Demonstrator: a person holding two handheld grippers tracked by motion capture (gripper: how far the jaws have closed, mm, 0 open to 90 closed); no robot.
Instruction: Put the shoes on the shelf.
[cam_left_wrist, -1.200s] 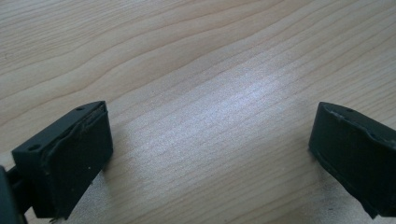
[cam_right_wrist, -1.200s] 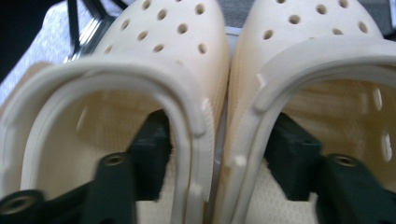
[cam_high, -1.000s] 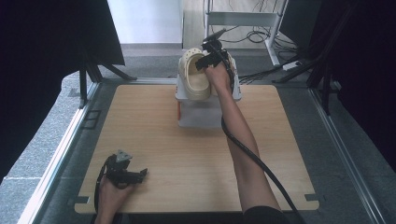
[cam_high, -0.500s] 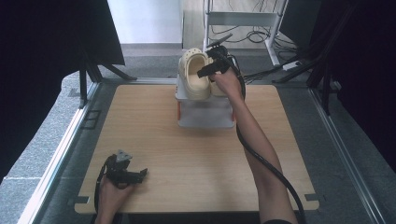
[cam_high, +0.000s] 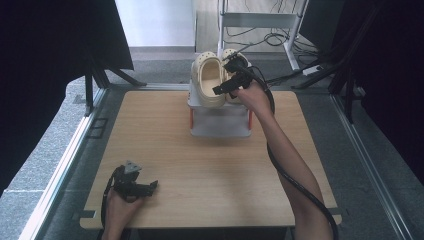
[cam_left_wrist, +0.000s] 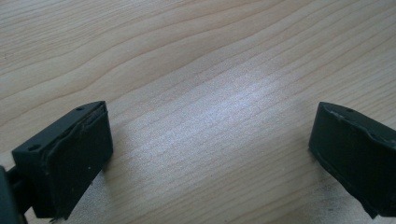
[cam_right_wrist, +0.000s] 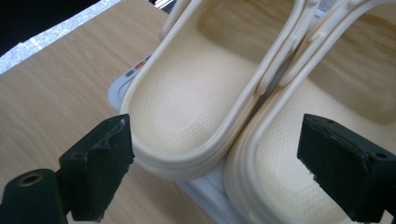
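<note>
Two cream clogs stand side by side on a white stand at the far middle of the wooden table. The left clog is in full sight; my hand partly covers the right clog. My right gripper hovers just in front of their heels. Its jaws have just been opening and stand wide, pressing on neither clog. My left gripper rests low over the table's near left part, open with bare wood between its pads.
A black cable trails from the right gripper along the forearm to the table's near right edge. Metal rails border the table, and a frame with cables stands behind it. Wood stretches between the stand and the left gripper.
The right gripper has drawn back from over the clogs toward the near side, and its jaws have widened. The left gripper has kept still.
</note>
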